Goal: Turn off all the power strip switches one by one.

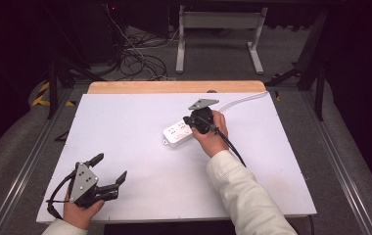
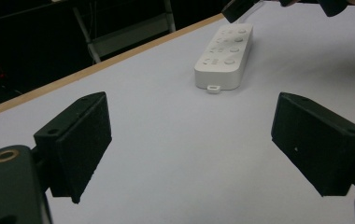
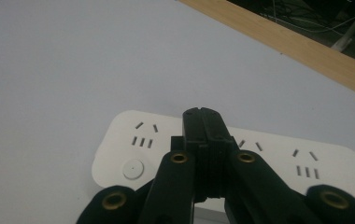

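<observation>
Flat white plastic power strip under closed, seemingly empty right gripper

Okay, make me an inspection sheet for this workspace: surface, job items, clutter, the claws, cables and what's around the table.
Surface: white table top with a bare wooden strip along the far edge.
Job's things: one white power strip lying flat right of centre, nothing plugged into the sockets that show.
Clutter: nothing seen.
Claws: left claw open at the near left corner, holding nothing; right claw shut, above the power strip, nothing seen between its jaws.
Cables: white lead runs from the strip to the far right corner; a black cable trails from the right claw.
Surroundings: dark room, loose wires on the floor, white stand beyond.
</observation>
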A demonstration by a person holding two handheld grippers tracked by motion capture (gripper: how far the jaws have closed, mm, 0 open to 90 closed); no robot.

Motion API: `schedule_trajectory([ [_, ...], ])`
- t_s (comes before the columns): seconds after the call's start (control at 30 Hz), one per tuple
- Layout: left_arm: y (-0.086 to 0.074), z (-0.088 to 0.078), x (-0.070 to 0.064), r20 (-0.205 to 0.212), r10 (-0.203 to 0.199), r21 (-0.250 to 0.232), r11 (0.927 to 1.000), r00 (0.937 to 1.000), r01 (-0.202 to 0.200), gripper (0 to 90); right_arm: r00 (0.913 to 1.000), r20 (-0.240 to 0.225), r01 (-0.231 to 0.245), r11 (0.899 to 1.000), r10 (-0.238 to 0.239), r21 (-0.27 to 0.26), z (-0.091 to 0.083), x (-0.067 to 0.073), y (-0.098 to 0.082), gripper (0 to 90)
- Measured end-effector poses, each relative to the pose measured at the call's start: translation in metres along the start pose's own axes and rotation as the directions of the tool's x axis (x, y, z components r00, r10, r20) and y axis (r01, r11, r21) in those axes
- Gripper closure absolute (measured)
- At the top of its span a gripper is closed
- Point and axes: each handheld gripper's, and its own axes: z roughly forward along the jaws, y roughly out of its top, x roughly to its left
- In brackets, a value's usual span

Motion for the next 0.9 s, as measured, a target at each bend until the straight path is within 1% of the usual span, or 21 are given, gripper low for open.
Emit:
schedule_trajectory([
  [0.03,0.0,0.0,0.0,0.001,0.003,0.0,1.0,1.0,-0.003,13.0,1.0,0.008,0.004,1.0,-0.004,0.014,0.0,-0.002,-0.001,90.0],
  [0.07,0.0,-0.001,0.0,0.0,0.004,-0.001,1.0,1.0,-0.004,13.0,1.0,0.008,0.004,1.0,-0.004,0.014,0.0,-0.002,-0.001,90.0],
  [0.13,0.0,-0.001,0.0,-0.005,0.011,-0.001,0.9999,0.9999,-0.011,13.0,0.9997,0.023,-0.002,1.0,0.002,0.03,0.002,-0.009,-0.004,90.0],
  [0.17,0.0,-0.001,0.0,-0.003,0.003,-0.002,1.0,1.0,-0.003,13.0,0.9997,0.023,-0.002,1.0,0.002,0.03,0.002,-0.009,-0.004,90.0],
  [0.2,0.0,-0.001,0.0,-0.004,0.006,-0.003,1.0,1.0,-0.006,13.0,0.9994,0.034,-0.009,0.999,0.008,0.035,0.003,-0.013,-0.005,90.0],
  [0.27,0.0,-0.001,-0.001,-0.001,0.004,-0.002,1.0,1.0,-0.004,13.0,0.9991,0.042,-0.004,0.999,0.002,0.039,0.003,-0.015,-0.006,90.0],
  [0.3,0.0,-0.001,-0.001,-0.002,0.004,-0.002,1.0,1.0,-0.004,13.0,0.9984,0.055,0.004,0.999,-0.006,0.043,0.003,-0.02,-0.008,90.0],
  [0.33,0.0,-0.001,0.0,-0.003,0.006,-0.003,1.0,1.0,-0.006,13.0,0.9984,0.055,0.004,0.999,-0.006,0.043,0.003,-0.02,-0.008,90.0],
  [0.37,0.0,-0.001,0.0,-0.003,0.006,-0.001,1.0,1.0,-0.006,13.0,0.9979,0.064,0.007,0.999,-0.009,0.046,0.003,-0.024,-0.009,90.0],
  [0.4,0.0,-0.001,0.0,-0.003,0.004,-0.001,1.0,1.0,-0.004,13.0,0.9968,0.08,0.005,0.999,-0.009,0.05,0.003,-0.03,-0.012,90.0],
  [0.43,0.0,-0.001,0.0,-0.003,0.003,-0.001,1.0,1.0,-0.003,13.0,0.9968,0.08,0.005,0.999,-0.009,0.05,0.003,-0.03,-0.012,90.0],
  [0.5,0.0,-0.001,0.0,-0.003,0.002,-0.002,1.0,1.0,-0.002,13.0,0.9961,0.088,0.009,0.999,-0.013,0.052,0.004,-0.035,-0.015,90.0],
  [0.63,0.0,0.0,0.0,-0.002,0.007,0.0,1.0,1.0,-0.007,13.0,0.9973,0.073,-0.015,0.998,0.011,0.061,0.005,-0.042,-0.021,90.0],
  [0.73,0.0,0.0,0.0,-0.002,0.003,0.001,1.0,1.0,-0.003,13.0,0.9977,0.061,-0.034,0.997,0.03,0.067,0.008,-0.044,-0.024,90.0],
  [0.9,0.0,0.0,0.0,-0.004,0.004,0.001,1.0,1.0,-0.004,13.0,0.999,0.035,-0.031,0.997,0.029,0.077,0.014,-0.042,-0.028,90.0],
])
